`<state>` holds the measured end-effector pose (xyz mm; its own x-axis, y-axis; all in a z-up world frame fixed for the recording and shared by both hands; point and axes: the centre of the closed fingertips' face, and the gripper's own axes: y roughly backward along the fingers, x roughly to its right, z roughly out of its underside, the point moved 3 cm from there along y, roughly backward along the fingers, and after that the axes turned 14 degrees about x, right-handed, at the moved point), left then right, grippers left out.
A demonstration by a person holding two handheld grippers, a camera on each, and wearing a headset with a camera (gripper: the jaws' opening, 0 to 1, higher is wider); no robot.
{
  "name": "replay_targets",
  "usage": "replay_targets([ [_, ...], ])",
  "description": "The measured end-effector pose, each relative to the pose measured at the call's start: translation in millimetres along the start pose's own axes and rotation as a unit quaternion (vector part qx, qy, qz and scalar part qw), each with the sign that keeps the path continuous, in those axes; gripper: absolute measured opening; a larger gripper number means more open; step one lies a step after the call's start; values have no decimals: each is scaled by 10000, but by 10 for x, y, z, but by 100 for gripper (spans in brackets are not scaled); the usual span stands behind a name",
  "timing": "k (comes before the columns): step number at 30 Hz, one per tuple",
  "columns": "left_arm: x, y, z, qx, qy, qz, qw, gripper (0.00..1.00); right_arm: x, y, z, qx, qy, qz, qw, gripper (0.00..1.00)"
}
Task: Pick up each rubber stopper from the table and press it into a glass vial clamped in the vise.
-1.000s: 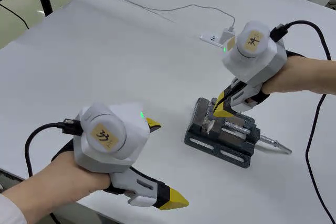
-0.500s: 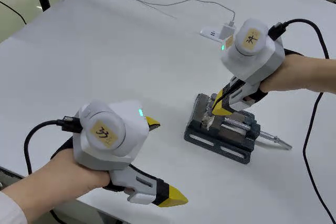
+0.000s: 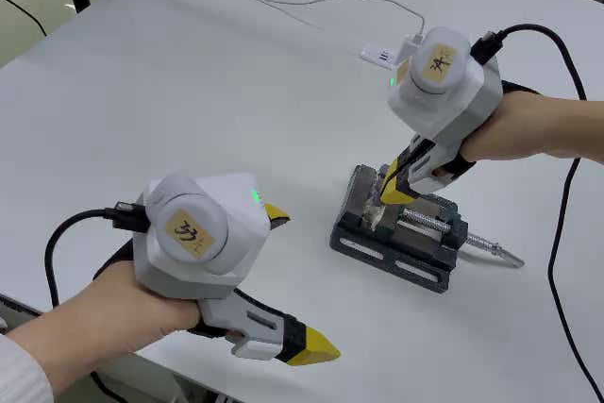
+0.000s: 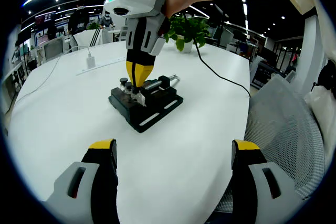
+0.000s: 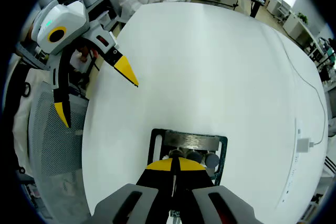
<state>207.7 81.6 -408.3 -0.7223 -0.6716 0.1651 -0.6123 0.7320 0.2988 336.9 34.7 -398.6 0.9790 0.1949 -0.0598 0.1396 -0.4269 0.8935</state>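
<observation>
Stoppers: dark round stoppers (image 5: pixel 195 157) sit on the vial mouths, at 12 o'clock just past my right fingertips in the right gripper view.
Vials: a short row of glass vials (image 4: pixel 127 86) stands upright between the vise's clamping faces. I cannot tell what is inside them.
Vise: the vise (image 3: pixel 396 233) rests on the counter at about 4 o'clock from the middle of the head view, its screw handle pointing on toward 4 o'clock.
Right gripper: the right gripper (image 3: pixel 389 197) points down onto the vial row with its fingers closed tip to tip. Whether a stopper is pinched beneath them is hidden.
Step in hand: I judge this to be pressing a stopper home. I would push straight down along the vial's axis, gently, since a sideways load could tilt the stopper or crack the glass.
Left gripper: the left gripper (image 3: pixel 297 285) hangs at 8 o'clock from the vise, well apart, fingers spread wide and holding nothing.
Counter: the white counter (image 3: pixel 217 110) carries a charger plug (image 3: pixel 382 56) with its cable, at 12 o'clock from the vise.
</observation>
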Motion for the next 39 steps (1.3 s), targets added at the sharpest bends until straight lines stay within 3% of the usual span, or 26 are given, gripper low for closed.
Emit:
replay_targets([
  [2, 5, -11, 12, 4, 18, -1, 10000, 89, 23, 0, 5, -135, 119, -38, 9998, 0],
  [4, 9, -24, 16, 7, 25, -2, 10000, 89, 58, -5, 4, -181, 15, -37, 9998, 0],
  [19, 0, -79, -7, 73, 67, 31, 9999, 89, 73, -53, 5, -323, -184, -50, 9993, 0],
  [23, 0, -61, 3, 74, 88, 11, 9999, 89, 89, -53, 15, -340, -476, -50, 9983, 0],
  [25, 2, -52, 12, 52, 77, 13, 10000, 89, 85, -56, 14, -353, -348, -76, 9987, 0],
  [28, 5, -35, -3, 60, 79, -8, 9999, 89, 90, -54, 27, -313, -641, -28, 9974, 0],
  [34, 45, 7, -82, 91, 31, -75, 9999, 88, 62, -38, 39, -226, -604, 58, 9979, 0],
  [38, 59, 33, -154, 125, -47, -164, 9998, 87, 37, -24, 50, -4, -711, 323, 9970, 0],
  [39, 55, 37, -170, 132, -56, -193, 9997, 87, 29, -22, 50, 23, -598, 376, 9975, 0],
])
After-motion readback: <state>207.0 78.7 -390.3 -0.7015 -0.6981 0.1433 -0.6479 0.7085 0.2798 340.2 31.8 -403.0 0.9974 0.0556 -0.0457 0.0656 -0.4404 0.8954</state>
